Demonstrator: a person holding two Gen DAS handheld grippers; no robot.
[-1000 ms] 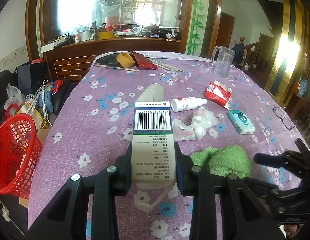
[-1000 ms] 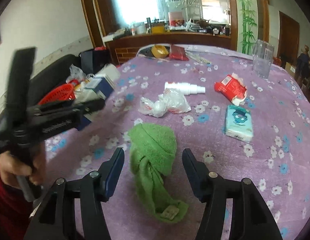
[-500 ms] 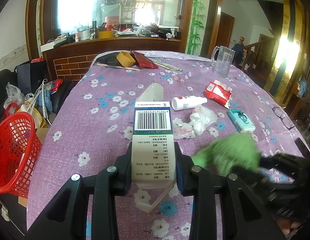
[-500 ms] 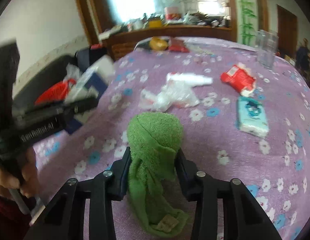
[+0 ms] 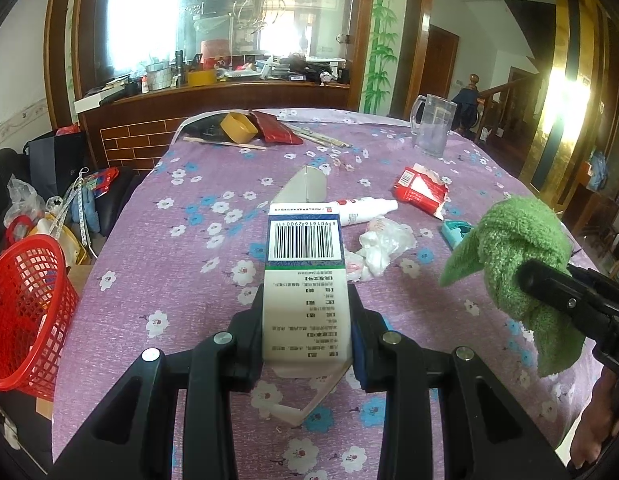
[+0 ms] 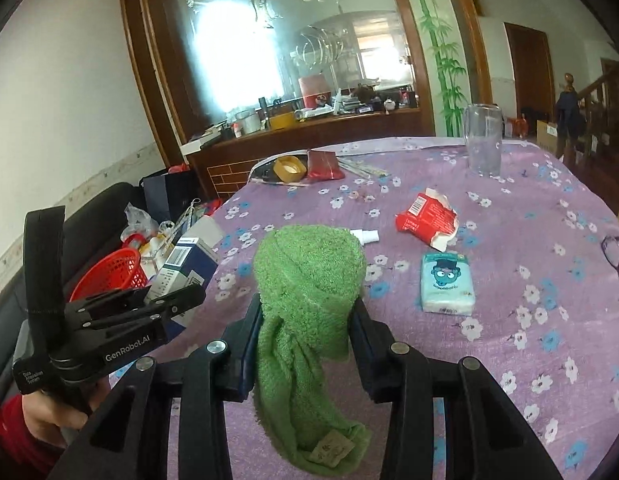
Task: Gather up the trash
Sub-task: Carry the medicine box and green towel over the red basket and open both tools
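Note:
My left gripper [image 5: 307, 320] is shut on a white carton with a barcode [image 5: 305, 276], held above the purple flowered table [image 5: 181, 280]; carton and gripper also show in the right wrist view [image 6: 189, 264]. My right gripper [image 6: 307, 320] is shut on a green towel [image 6: 309, 280], lifted off the table; it also shows in the left wrist view [image 5: 517, 260]. A red mesh basket [image 5: 25, 304] stands beside the table's left edge. Crumpled plastic wrap [image 5: 381, 248], a white tube [image 5: 363, 210] and a torn red packet [image 5: 421, 192] lie mid-table.
A teal tissue pack [image 6: 445, 282] lies right of the towel. A clear glass mug [image 6: 483, 144] stands far right. A yellow tape roll [image 6: 287, 168], red pouch and chopsticks lie at the far edge. Bags and clutter sit beside the basket. Glasses [image 6: 615, 256] lie at the right edge.
My right gripper closed on the green towel and lifted it off the table. The left gripper kept its hold on the carton and barely moved.

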